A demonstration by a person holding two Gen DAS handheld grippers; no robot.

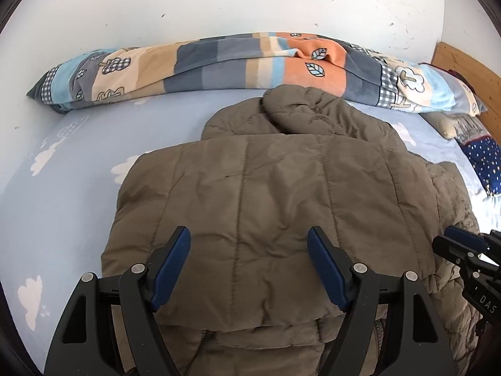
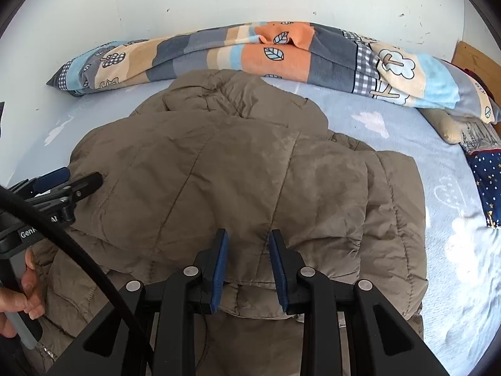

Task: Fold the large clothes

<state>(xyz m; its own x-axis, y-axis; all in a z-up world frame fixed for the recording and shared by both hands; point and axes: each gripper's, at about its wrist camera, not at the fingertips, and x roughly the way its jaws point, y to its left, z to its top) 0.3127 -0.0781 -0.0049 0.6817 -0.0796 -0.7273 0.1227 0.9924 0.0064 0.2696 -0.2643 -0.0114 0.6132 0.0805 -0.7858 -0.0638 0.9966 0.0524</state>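
Note:
A large olive-brown quilted jacket (image 1: 281,194) lies on the bed, with a folded panel on top of its lower layers; it also shows in the right wrist view (image 2: 238,175). My left gripper (image 1: 249,235) is wide open just above the folded panel and holds nothing. It also shows at the left of the right wrist view (image 2: 72,178). My right gripper (image 2: 247,235) is open with a narrower gap, over the panel's near edge, empty. Its fingers show at the right edge of the left wrist view (image 1: 451,241).
The bed has a light blue cloud-print sheet (image 1: 62,188). A rolled patchwork blanket (image 1: 219,62) lies along the white wall. Pillows (image 2: 488,181) and a wooden headboard (image 1: 463,65) are at the right. A black cable (image 2: 72,250) crosses the lower left.

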